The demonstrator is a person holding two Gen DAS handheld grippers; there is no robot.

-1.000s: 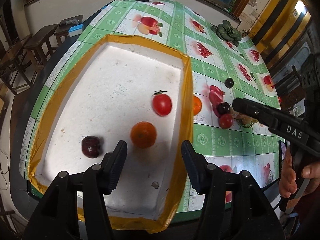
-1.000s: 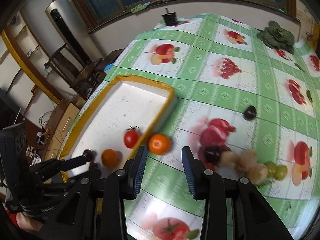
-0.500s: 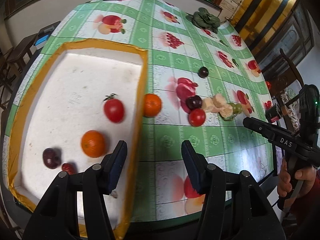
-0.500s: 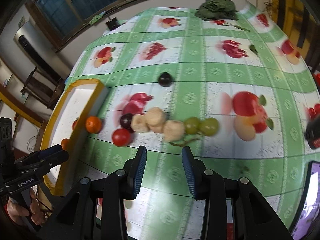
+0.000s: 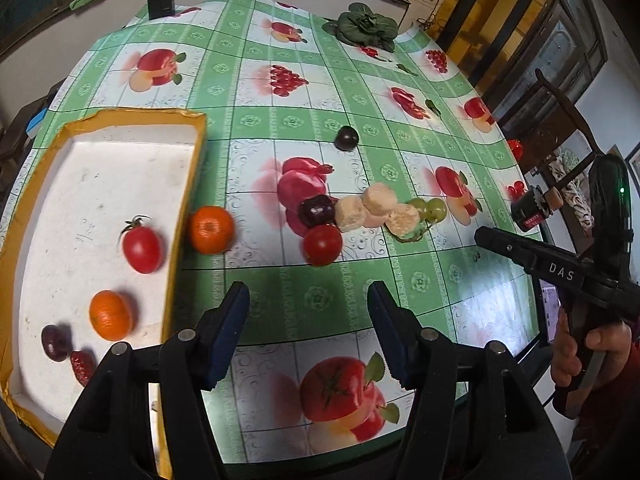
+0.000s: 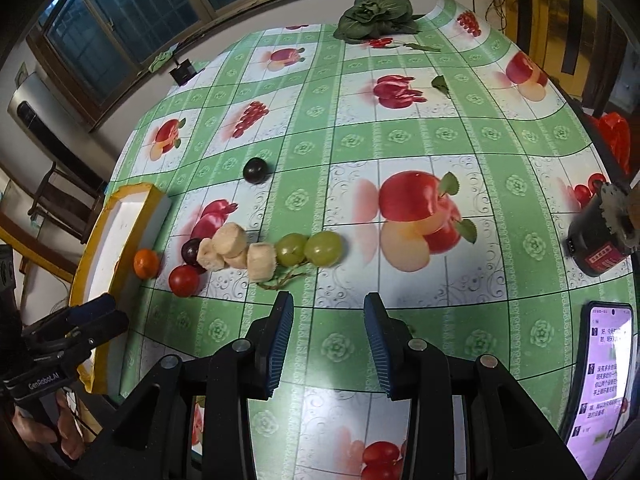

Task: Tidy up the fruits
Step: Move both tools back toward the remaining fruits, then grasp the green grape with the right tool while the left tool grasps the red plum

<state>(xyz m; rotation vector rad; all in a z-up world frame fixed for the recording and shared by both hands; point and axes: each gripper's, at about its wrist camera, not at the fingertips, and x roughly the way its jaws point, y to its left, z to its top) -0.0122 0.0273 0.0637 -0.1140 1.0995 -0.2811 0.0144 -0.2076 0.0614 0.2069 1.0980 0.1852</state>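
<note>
Fruit was partly sorted: the white foam tray with the yellow rim held a red tomato, an orange tangerine and a dark plum, while another tangerine, tomato, plums, banana chunks and green grapes waited on the cloth, and the left gripper, just opening wider, and the right gripper were both open and empty.

A table (covered by a green fruit-print cloth) is seen bearing a yellow-rimmed tray, an orange, tomato, plums, banana pieces, grapes and a phone.

Soft daylight falls on the worktop; fruits throw short shadows. Strong fisheye bending and dark corners surround it. The white tray glares slightly.
</note>
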